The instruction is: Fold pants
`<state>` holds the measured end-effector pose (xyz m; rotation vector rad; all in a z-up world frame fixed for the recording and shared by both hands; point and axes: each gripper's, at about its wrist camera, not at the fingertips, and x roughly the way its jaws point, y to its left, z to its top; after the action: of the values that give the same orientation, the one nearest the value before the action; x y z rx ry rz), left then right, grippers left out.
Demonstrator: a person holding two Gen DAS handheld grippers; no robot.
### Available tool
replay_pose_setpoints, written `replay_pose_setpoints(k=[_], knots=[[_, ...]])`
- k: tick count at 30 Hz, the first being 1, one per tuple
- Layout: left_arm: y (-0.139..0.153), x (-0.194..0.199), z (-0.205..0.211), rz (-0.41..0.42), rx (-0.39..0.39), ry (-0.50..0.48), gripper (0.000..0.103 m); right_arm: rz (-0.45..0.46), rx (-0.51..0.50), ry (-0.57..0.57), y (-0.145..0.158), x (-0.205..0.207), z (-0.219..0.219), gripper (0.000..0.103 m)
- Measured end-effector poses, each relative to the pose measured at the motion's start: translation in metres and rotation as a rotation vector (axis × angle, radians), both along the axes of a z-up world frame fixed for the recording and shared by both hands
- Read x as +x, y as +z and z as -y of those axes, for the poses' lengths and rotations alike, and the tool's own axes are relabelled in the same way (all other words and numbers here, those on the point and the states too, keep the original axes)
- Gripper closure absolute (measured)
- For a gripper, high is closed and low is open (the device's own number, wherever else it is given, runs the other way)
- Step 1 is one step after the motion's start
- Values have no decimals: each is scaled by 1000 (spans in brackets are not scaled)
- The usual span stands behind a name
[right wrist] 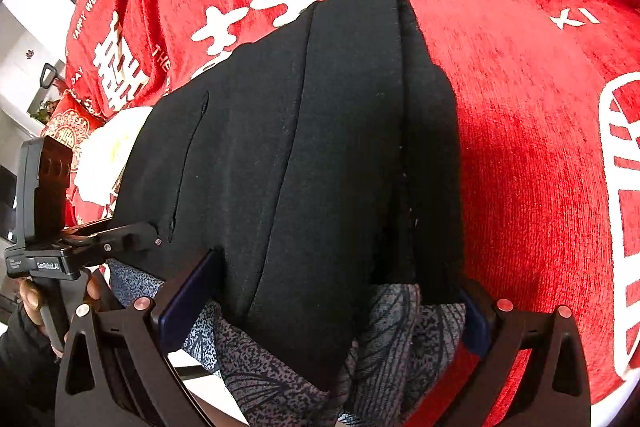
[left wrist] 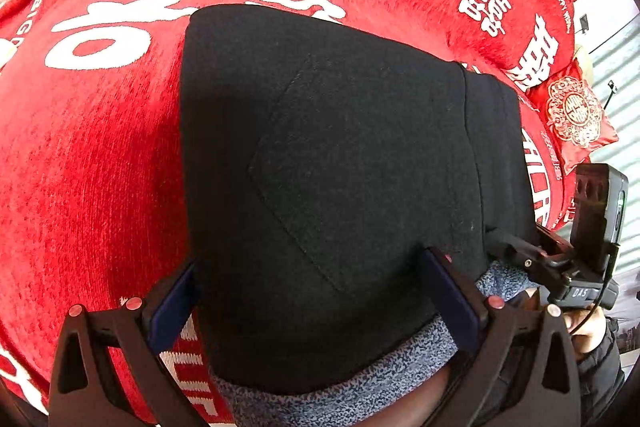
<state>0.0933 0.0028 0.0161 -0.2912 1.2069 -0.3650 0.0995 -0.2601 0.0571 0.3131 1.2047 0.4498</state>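
The black pants (left wrist: 340, 167) lie folded into a thick rectangle on a red blanket, a back pocket seam facing up. Grey speckled fabric (left wrist: 360, 383) shows under their near edge. My left gripper (left wrist: 314, 291) is open, its blue-padded fingers (left wrist: 176, 295) straddling the near left part of the pants. In the right wrist view the pants (right wrist: 320, 147) show stacked layers at their right edge. My right gripper (right wrist: 332, 301) is open too, fingers (right wrist: 192, 295) on either side of the near right end, above the grey fabric (right wrist: 400, 347).
The red blanket (left wrist: 100, 147) with large white characters covers the whole surface. A red embroidered cushion (left wrist: 576, 115) lies at the far right. A person's hand (left wrist: 588, 331) holds the right gripper's handle. A white patch (right wrist: 108, 155) sits beyond the pants' left end.
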Motion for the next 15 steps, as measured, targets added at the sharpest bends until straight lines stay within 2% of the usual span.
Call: replay_pose_setpoints(k=[14,15], knots=[[-1,4,4,51,-5,-3,0,-45,-51,-9,2,7,-10,0],[1,4,6,64,0,-13,3,-50,-54,-2,3,8,-11,0]])
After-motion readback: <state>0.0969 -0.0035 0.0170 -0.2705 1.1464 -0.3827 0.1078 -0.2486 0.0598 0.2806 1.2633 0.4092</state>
